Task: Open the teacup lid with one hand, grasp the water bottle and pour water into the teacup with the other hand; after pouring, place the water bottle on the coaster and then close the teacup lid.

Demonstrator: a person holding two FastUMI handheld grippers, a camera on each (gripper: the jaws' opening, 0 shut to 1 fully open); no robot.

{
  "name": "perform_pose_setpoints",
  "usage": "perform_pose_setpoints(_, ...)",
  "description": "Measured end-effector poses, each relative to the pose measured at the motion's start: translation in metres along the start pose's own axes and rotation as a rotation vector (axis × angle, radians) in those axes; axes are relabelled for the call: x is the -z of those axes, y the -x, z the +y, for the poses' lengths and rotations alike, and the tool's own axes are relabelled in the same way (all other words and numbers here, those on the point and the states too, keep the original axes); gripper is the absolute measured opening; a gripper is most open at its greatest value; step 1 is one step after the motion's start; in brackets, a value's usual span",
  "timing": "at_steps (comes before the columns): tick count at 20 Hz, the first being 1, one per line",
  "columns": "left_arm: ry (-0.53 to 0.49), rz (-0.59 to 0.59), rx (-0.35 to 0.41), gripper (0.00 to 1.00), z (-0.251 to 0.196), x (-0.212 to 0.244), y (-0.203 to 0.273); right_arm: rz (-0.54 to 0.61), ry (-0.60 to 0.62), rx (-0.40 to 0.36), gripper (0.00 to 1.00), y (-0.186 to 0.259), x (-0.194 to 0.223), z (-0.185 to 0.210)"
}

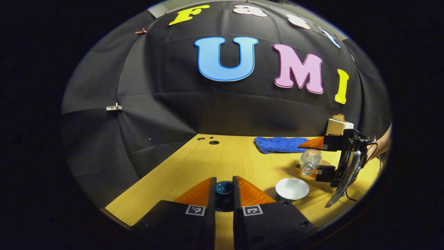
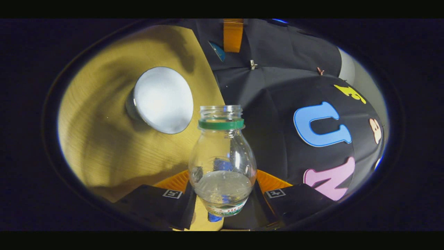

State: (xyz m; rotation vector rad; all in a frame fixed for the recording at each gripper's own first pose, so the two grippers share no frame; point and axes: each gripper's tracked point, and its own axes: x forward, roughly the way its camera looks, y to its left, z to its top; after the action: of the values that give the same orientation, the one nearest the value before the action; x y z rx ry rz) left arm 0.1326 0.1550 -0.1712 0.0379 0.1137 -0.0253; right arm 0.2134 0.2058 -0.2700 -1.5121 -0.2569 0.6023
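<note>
Already tipped toward the teacup (image 2: 161,99), the light, slippery water bottle (image 2: 222,163) sits clamped mid-body by the right gripper (image 2: 222,194); the left gripper (image 1: 224,192) pinches the lid (image 1: 224,188).

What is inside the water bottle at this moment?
Some clear water remains in the lower part of the water bottle. The label near its base and the right claw hide the very bottom.

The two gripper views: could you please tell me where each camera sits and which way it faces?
Left gripper view: rides the left hand-held gripper, facing the booth wall over the wooden table; its fingers clamp the dark teacup lid.
Right gripper view: rides the right hand-held gripper, rolled sideways, fingers clamping the clear plastic water bottle.
Shared: the white-lined teacup, bottle and table.
</note>
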Motion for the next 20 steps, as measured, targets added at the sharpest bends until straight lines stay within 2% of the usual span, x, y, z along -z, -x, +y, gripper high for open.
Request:
perform_pose_setpoints(10, 0.02, 0.01, -0.019, 0.24, 0.003, 0.008, 0.009, -0.085, 0.135, -0.038, 0.72, -0.013, -0.015, -0.002)
perform_pose_setpoints(20, 0.021, 0.021, -0.041, 0.24, 0.01, 0.012, 0.016, -0.129, 0.215, -0.053, 0.71, -0.02, -0.019, 0.001)
